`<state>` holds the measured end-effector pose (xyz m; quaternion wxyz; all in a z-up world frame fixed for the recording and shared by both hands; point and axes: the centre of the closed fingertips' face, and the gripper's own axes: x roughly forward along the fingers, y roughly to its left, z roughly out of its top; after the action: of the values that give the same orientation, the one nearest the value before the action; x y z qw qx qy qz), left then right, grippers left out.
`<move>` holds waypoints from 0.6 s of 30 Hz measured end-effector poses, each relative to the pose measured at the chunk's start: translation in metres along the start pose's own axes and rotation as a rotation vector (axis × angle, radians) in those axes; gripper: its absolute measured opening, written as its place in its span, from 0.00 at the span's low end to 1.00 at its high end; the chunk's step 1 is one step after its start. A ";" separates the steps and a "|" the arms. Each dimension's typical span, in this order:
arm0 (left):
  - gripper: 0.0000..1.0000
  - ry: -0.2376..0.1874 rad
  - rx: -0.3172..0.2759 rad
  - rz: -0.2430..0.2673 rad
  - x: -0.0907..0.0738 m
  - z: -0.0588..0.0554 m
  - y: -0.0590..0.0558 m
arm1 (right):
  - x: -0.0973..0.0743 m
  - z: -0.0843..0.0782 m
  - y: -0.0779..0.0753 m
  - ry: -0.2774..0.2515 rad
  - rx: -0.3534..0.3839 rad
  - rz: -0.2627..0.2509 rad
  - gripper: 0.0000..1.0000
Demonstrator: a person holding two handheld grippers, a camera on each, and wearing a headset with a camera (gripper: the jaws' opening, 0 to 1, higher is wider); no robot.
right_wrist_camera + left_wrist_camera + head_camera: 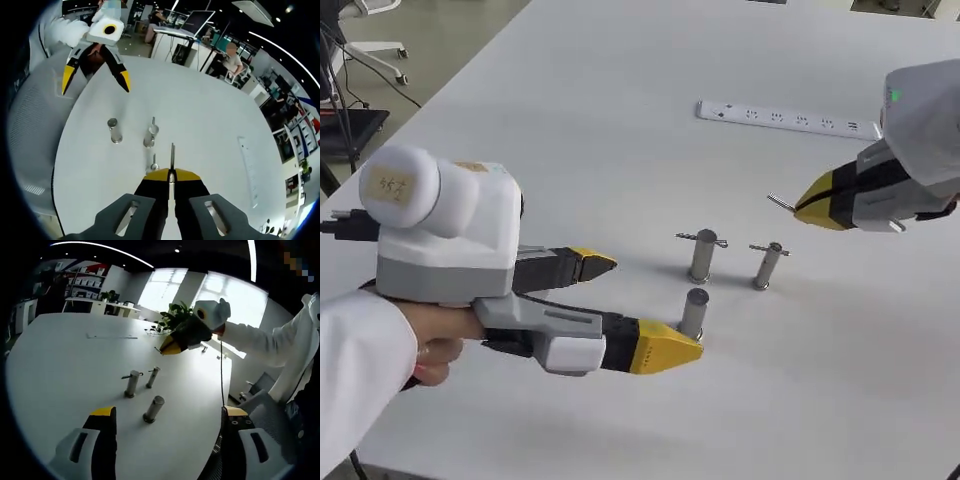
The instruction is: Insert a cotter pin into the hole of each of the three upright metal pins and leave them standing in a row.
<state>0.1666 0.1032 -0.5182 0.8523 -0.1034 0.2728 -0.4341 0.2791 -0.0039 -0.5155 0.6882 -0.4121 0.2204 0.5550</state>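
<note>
White desk (620,120) holds three upright metal pins (701,258); my left tongs (657,306) gape beside the front pin (694,312), my right tongs (802,208) clench a cotter pin (779,203)

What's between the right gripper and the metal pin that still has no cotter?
In the head view, two metal pins carrying cotter pins stand between the right gripper and the bare pin; otherwise bare table.

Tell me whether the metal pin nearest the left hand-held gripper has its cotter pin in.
Out. The near metal pin stands bare; the cotter pin sits in the right hand-held gripper.
</note>
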 end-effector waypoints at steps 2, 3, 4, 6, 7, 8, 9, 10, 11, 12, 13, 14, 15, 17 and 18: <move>0.84 -0.013 -0.017 -0.013 0.003 0.002 -0.001 | -0.003 0.002 0.001 -0.010 0.008 -0.009 0.00; 0.81 -0.024 -0.031 -0.019 0.004 0.004 -0.001 | -0.005 0.003 0.003 -0.016 0.010 -0.014 0.00; 0.78 -0.039 -0.034 -0.027 0.005 0.007 -0.002 | -0.007 0.005 0.005 -0.021 0.012 -0.019 0.00; 0.76 -0.076 -0.036 -0.034 0.008 0.014 -0.003 | -0.010 0.008 0.008 -0.033 0.014 -0.030 0.00; 0.76 -0.080 -0.044 -0.035 0.009 0.017 -0.002 | -0.011 0.010 0.011 -0.041 0.018 -0.036 0.00; 0.76 -0.083 -0.047 -0.039 0.010 0.019 -0.002 | -0.013 0.012 0.012 -0.047 0.019 -0.042 0.00; 0.75 -0.086 -0.054 -0.043 0.012 0.020 -0.003 | -0.014 0.014 0.014 -0.056 0.020 -0.049 0.00; 0.75 -0.086 -0.065 -0.048 0.013 0.022 -0.002 | -0.016 0.020 0.016 -0.086 0.063 -0.061 0.00; 0.74 -0.087 -0.072 -0.054 0.015 0.023 -0.002 | -0.017 0.023 0.019 -0.100 0.087 -0.058 0.00; 0.73 -0.089 -0.086 -0.059 0.016 0.023 -0.002 | -0.018 0.026 0.020 -0.111 0.072 -0.065 0.00; 0.72 -0.091 -0.093 -0.061 0.017 0.024 -0.001 | -0.020 0.028 0.022 -0.118 0.064 -0.078 0.00; 0.69 -0.091 -0.100 -0.064 0.019 0.024 -0.001 | -0.021 0.029 0.024 -0.117 0.065 -0.081 0.00; 0.67 -0.091 -0.110 -0.069 0.020 0.025 -0.001 | -0.022 0.031 0.026 -0.125 0.055 -0.089 0.00; 0.64 -0.087 -0.118 -0.074 0.023 0.025 -0.002 | -0.023 0.035 0.029 -0.134 0.053 -0.095 0.00; 0.62 -0.084 -0.124 -0.079 0.025 0.025 -0.002 | -0.024 0.037 0.031 -0.139 0.051 -0.096 0.00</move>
<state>0.1908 0.0806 -0.5059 0.8371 -0.1847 0.2589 -0.4452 0.2369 0.0134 -0.4863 0.7379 -0.3648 0.1663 0.5430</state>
